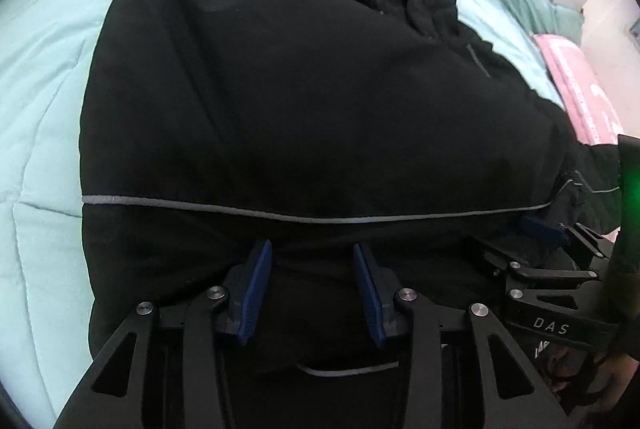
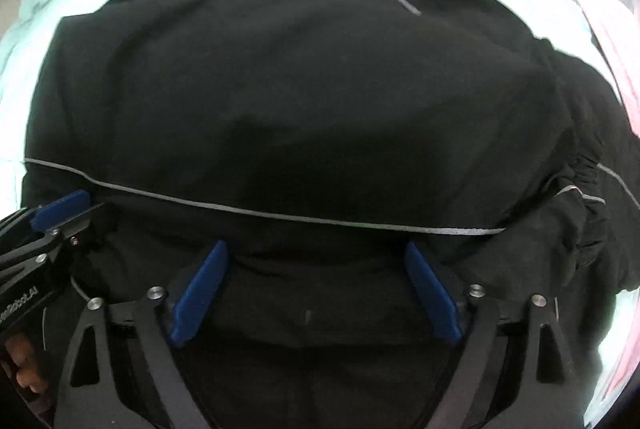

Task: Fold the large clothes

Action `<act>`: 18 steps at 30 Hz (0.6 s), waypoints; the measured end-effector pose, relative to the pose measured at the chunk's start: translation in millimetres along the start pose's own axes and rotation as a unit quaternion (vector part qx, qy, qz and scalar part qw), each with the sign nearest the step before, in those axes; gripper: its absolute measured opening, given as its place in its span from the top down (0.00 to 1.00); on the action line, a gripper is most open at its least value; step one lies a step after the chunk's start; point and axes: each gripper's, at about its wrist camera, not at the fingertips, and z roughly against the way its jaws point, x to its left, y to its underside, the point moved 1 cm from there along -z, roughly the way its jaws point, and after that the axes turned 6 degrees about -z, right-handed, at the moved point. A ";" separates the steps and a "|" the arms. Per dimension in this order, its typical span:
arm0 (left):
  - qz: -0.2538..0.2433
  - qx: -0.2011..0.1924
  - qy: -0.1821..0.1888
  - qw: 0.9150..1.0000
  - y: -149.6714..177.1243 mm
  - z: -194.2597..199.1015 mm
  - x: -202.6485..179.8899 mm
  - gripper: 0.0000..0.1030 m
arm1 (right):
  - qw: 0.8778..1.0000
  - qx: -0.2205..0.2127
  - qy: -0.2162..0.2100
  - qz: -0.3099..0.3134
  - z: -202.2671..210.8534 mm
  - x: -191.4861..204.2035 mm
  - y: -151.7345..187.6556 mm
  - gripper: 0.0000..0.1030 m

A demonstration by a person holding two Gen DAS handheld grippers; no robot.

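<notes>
Black fleece jacket bulges on quilted bedspread

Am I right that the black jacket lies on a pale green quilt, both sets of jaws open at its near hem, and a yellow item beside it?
Not quite: the item beside the black jacket is pink, as the left wrist view shows. The rest holds: pale green quilt, left gripper and right gripper jaws open at the near hem.
</notes>
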 end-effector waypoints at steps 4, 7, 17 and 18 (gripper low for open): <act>-0.037 0.062 0.025 0.997 -18.6 17.9 -8.4 0.56 | 0.999 0.042 -0.001 -0.009 22.0 2.3 -21.7 0.15; -0.058 0.062 0.069 0.994 -27.3 42.6 -14.3 0.50 | 1.000 0.013 0.008 0.001 41.6 5.8 -35.6 0.15; 0.010 -0.012 0.064 0.998 -48.6 13.7 6.1 0.45 | 0.999 -0.008 -0.037 -0.016 -1.0 12.6 -53.7 0.07; 0.014 -0.004 0.066 0.998 -47.6 5.0 9.6 0.45 | 0.999 -0.012 -0.034 0.001 -4.7 13.2 -52.9 0.00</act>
